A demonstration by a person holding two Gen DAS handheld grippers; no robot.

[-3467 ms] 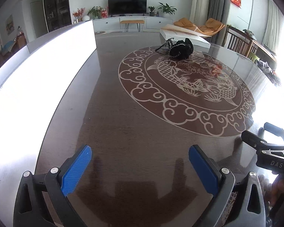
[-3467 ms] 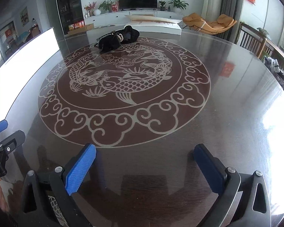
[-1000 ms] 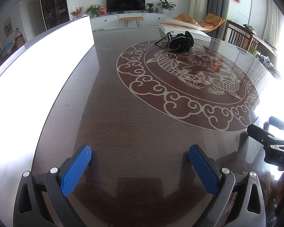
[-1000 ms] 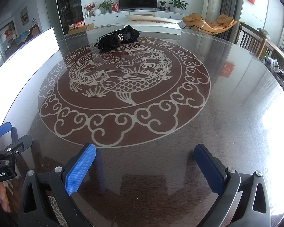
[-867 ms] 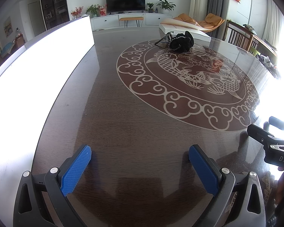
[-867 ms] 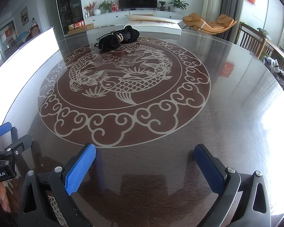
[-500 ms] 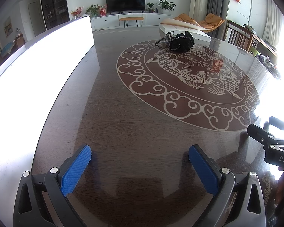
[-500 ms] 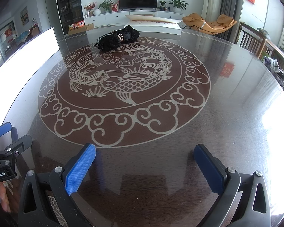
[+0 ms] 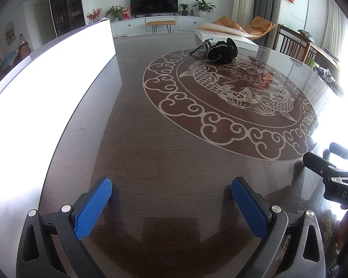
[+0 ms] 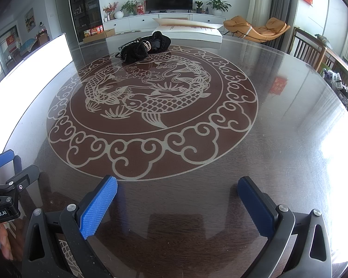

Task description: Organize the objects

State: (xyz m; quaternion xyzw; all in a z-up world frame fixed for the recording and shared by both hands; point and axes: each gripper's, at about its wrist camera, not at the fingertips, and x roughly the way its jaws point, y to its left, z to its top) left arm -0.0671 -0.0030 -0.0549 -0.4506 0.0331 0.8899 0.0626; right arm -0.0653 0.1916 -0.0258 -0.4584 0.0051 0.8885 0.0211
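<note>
Item: left gripper, blue pads, jaws spread wide with nothing between them, low over the near edge of the table.

Item: right gripper, same build, jaws likewise wide apart and holding nothing, also over the near edge. Each gripper shows at the side of the other's view (fingertips of a hand visible at the lower left of the right view).

Item: table, dark glossy wood, large round medallion of fish ringed by cloud scrolls at its centre.

Item: black bundle, soft fabric with straps or chain (detail too small to tell), lying at the far rim of the medallion, well apart from both grippers.

Item: white flat box, just behind the bundle at the table's far edge.

Item: bright white panel, along the table's left side.
</note>
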